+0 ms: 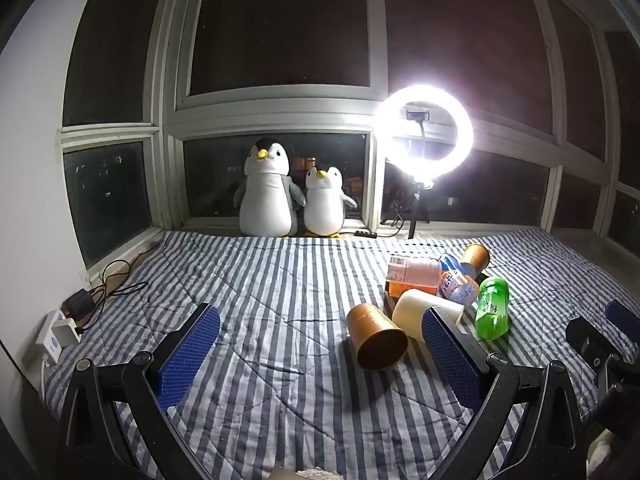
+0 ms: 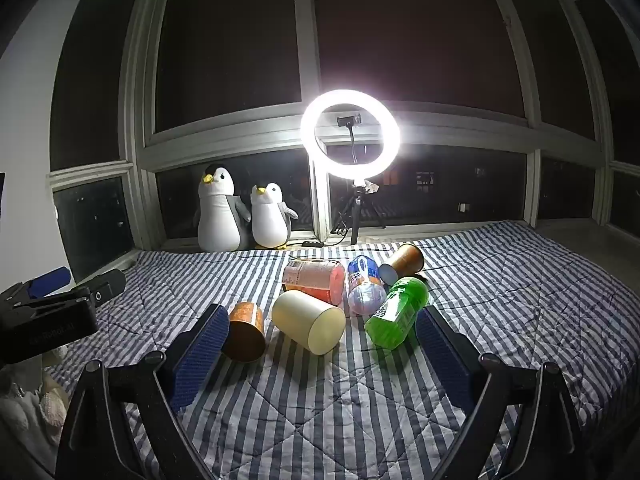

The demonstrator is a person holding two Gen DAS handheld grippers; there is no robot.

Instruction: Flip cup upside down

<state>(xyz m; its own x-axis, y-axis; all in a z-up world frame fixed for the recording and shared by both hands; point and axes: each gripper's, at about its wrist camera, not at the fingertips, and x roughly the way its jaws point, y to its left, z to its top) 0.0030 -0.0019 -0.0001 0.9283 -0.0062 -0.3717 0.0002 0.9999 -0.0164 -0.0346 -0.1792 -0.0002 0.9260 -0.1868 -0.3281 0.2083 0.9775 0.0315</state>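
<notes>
Brown cup (image 1: 376, 338) seen on its side on striped bed (image 1: 260, 280), ahead-right of left gripper (image 1: 320, 352), long axis toward camera. Left gripper nearer; right gripper (image 2: 322, 350) beside. Both jaws spread, nothing held.

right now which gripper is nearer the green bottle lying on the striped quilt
Right. The right gripper has the green bottle just ahead of its right-side finger. The left gripper sits further left, with the bottle beyond its right finger. Both jaws stand open, holding nothing.
</notes>
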